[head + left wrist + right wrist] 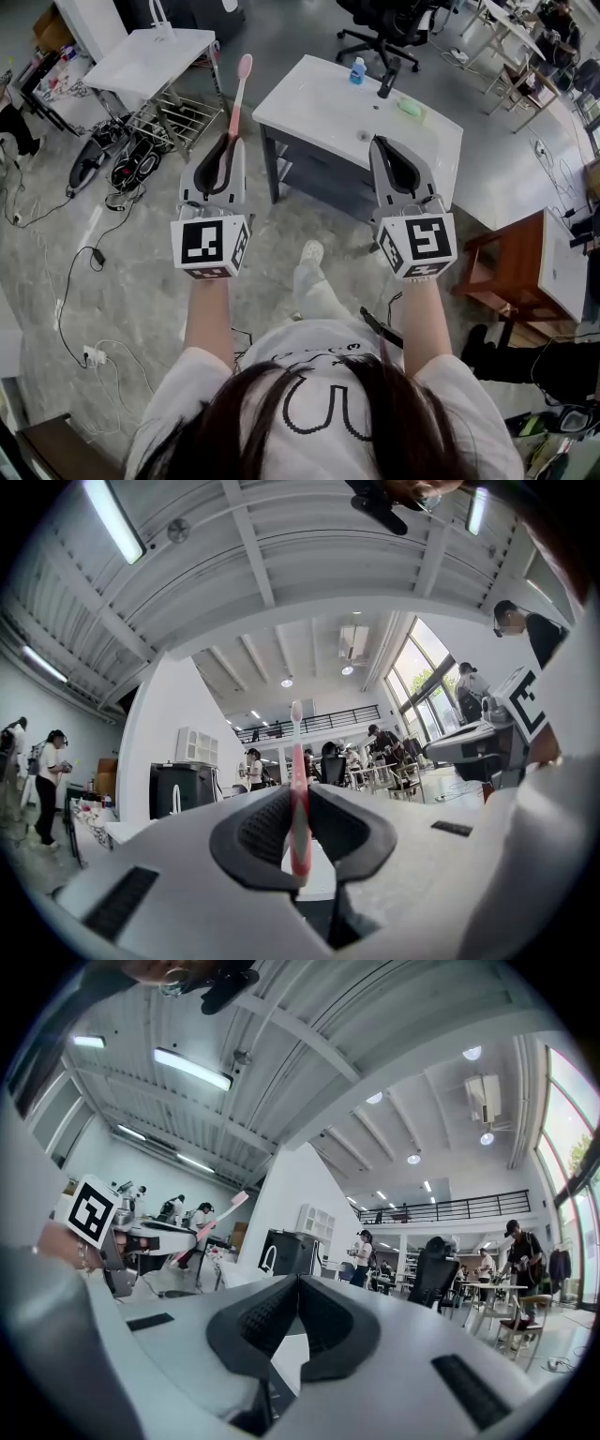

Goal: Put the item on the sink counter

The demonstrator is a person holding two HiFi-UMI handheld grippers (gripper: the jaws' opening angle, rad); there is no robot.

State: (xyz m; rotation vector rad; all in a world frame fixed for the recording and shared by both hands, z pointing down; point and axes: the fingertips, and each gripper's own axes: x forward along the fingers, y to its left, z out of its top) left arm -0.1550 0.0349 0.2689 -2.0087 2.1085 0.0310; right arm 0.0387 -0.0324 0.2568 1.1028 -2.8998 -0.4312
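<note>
Toothbrush [240, 92] clamped in left gripper [231, 142], near sink counter [314, 114].

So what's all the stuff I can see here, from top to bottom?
sink counter: one, white, centre of the floor ahead
faucet: one, black, on the counter's far edge
bottle: one, blue, beside the faucet
small item: one, green, on the counter right of the faucet
office chair: one, black, beyond the counter
table: one, white, far left
side table: one, reddish-brown, right
toothbrush: one, pink, out front at left, head pointing away
left hand-held gripper: one, grey and black, shut on the toothbrush
right hand-held gripper: one, grey and black, shut, empty
</note>
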